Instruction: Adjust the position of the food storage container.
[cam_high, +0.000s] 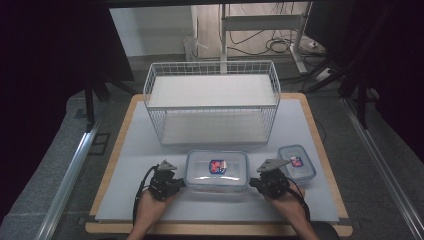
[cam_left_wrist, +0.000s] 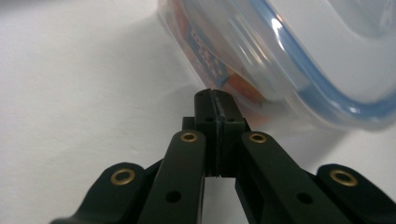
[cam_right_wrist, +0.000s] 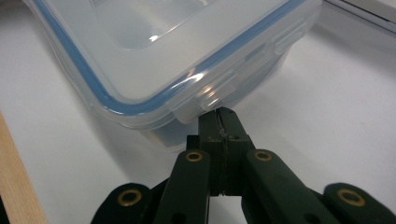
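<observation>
A large clear lidded box (cam_high: 217, 170) with a blue seal and a red-blue label sits on the white mat near the front. My left gripper (cam_high: 180, 183) is at its left end and my right gripper (cam_high: 253, 183) at its right end. In the left gripper view the jaws (cam_left_wrist: 215, 95) are shut, tips against the box's (cam_left_wrist: 289, 56) lower side wall, nothing between them. In the right gripper view the jaws (cam_right_wrist: 219, 114) are shut, tips just under a lid clip of the box (cam_right_wrist: 154, 51).
A white wire rack (cam_high: 212, 102) with two shelves stands behind the box. A smaller clear lidded box (cam_high: 297, 162) lies right of my right hand. The white mat (cam_high: 140, 145) covers a wooden board; its wooden edge (cam_right_wrist: 14, 177) is close by.
</observation>
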